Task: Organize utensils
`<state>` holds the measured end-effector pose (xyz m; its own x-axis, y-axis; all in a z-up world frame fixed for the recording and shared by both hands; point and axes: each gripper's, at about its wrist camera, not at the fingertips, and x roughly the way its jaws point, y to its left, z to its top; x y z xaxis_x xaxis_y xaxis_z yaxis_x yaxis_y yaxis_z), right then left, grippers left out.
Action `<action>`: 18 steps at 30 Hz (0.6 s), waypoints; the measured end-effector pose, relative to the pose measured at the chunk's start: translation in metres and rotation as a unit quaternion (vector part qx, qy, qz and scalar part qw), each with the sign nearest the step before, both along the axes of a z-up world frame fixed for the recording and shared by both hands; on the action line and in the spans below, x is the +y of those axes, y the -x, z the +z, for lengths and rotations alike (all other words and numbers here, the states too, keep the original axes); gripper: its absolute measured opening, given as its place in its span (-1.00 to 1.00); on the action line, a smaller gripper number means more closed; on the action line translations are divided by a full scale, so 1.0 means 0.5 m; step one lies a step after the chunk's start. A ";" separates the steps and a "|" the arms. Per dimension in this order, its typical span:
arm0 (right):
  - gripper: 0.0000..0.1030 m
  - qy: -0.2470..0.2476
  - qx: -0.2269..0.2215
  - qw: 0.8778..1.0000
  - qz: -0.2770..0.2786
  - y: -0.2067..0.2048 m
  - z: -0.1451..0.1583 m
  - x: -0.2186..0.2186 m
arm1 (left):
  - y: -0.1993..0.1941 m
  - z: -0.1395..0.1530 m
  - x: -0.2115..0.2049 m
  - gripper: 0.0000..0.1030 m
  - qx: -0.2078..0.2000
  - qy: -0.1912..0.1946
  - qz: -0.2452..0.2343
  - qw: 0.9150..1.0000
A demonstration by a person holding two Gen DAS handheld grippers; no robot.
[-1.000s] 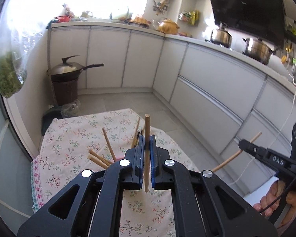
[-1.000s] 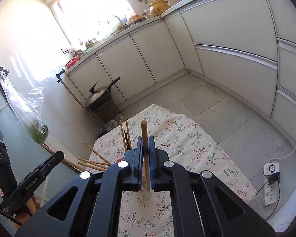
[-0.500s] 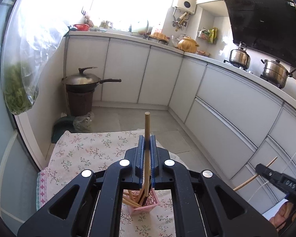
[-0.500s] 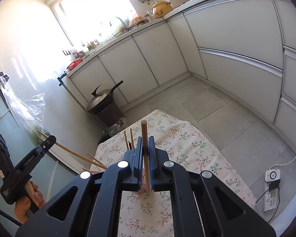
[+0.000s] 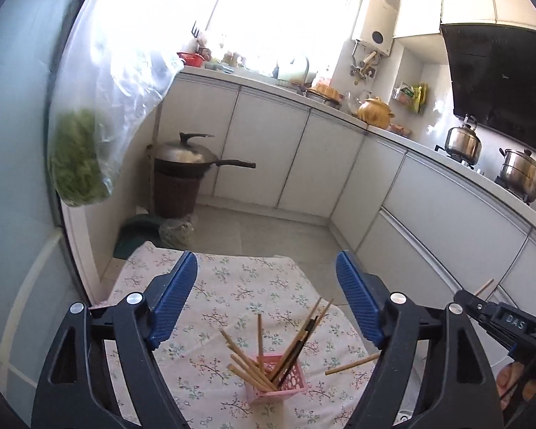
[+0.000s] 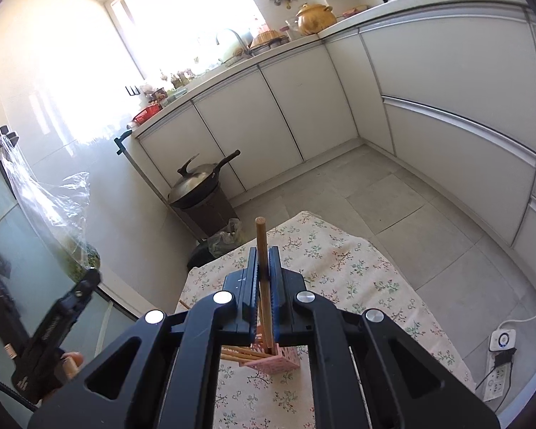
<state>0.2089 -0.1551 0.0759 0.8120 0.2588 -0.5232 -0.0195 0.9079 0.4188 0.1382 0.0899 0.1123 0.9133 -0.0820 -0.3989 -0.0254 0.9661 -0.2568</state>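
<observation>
A pink slotted basket [image 5: 276, 379] stands on the floral tablecloth [image 5: 232, 286] and holds several wooden and dark chopsticks [image 5: 253, 357]. My left gripper [image 5: 267, 296] is open and empty, above and just behind the basket. One wooden chopstick [image 5: 352, 364] lies on the cloth right of the basket. My right gripper [image 6: 264, 279] is shut on a wooden chopstick [image 6: 262, 268], held upright over the basket [image 6: 271, 359]. The right gripper also shows at the left wrist view's right edge [image 5: 496, 316].
The small table has its far edge near a covered wok on a brown bin [image 5: 184, 175]. A plastic bag of greens [image 5: 78, 157] hangs at the left by the glass door. White cabinets [image 6: 303, 107] run around the room. A power strip [image 6: 500, 368] lies on the floor.
My left gripper has opened and let go of its chopstick, which now stands in the basket. The right gripper has moved over the basket with its chopstick still held.
</observation>
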 end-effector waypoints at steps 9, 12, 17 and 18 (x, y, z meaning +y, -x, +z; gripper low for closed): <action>-0.82 0.013 0.025 0.999 0.016 -0.072 -0.042 0.077 | -0.014 -0.007 -0.002 0.51 0.015 -0.015 -0.008 1.000; -0.78 0.018 0.030 0.999 0.016 -0.094 -0.050 0.095 | -0.009 -0.003 -0.004 0.56 0.010 -0.016 -0.002 1.000; -0.68 0.032 -0.002 0.999 0.017 -0.073 -0.010 0.101 | 0.004 0.007 -0.016 0.79 -0.004 -0.039 0.024 0.999; -0.68 0.042 -0.008 0.999 0.013 -0.065 -0.003 0.102 | 0.004 0.008 -0.020 0.79 -0.004 -0.044 0.027 0.999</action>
<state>0.2414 -0.1039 0.0744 0.8141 0.2353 -0.5309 -0.0497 0.9391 0.3400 0.1360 0.0801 0.1161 0.9185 0.0018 -0.3955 -0.0758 0.9822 -0.1717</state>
